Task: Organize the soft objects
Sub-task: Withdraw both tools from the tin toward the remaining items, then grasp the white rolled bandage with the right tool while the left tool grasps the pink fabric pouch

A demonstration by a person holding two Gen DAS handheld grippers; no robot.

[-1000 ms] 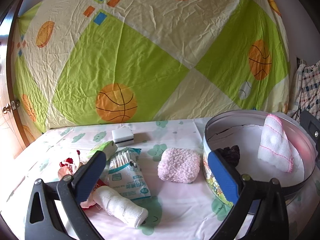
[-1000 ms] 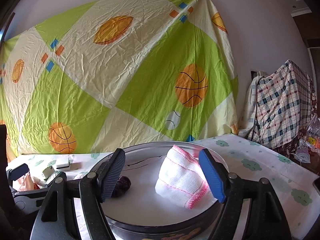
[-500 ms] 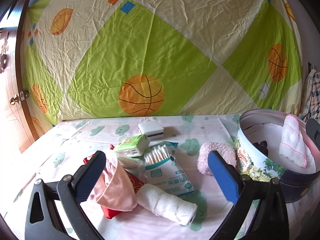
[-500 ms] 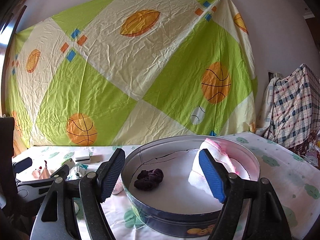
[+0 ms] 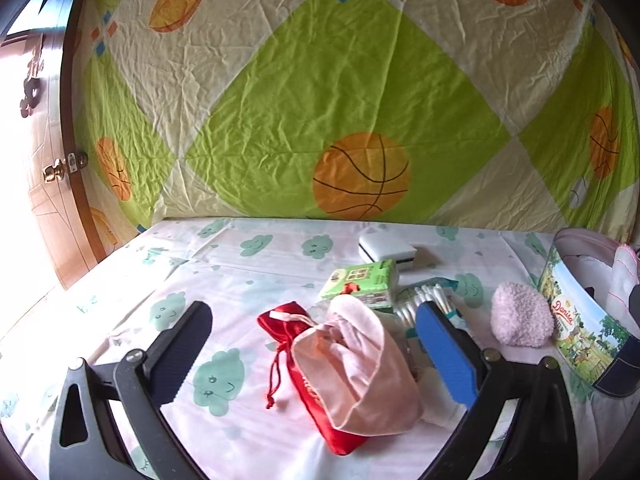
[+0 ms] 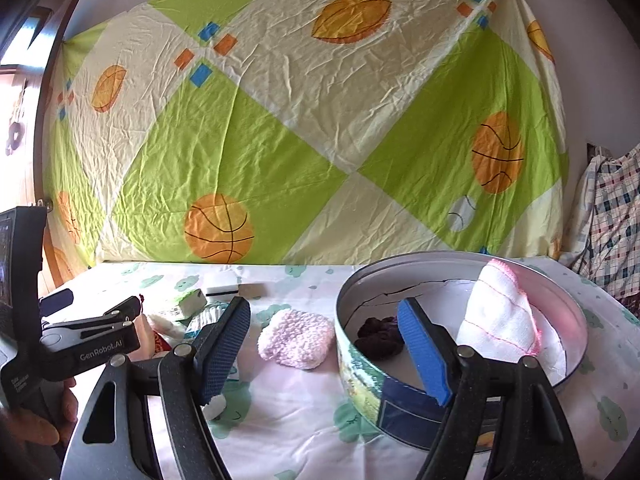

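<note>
Soft things sit in a cluster right of centre on the table in the left wrist view. Left gripper hangs with its jaws spread wide and holding nothing, and between them lie the pink cloth pouch and the red drawstring bag, the pink one draped over the red. Just behind: a green tissue pack, a bag of cotton swabs, then a white box further back. To the right, a fluffy pink puff sits just beside the cookie tin at the frame's edge. Open cloth (cloud-printed) stretches to the left of the pile, all the way to the wooden door.

Over to the right wrist view: right gripper is also wide open and gripping nothing, one finger over the table, the other over the tin's rim. Inside the tin, a white towel with pink trim leans against the far right wall and a dark scrunchie lies at the left. The puff rests just outside the tin wall. Behind everything hangs a green and cream basketball sheet; plaid fabric sits at the far right.
</note>
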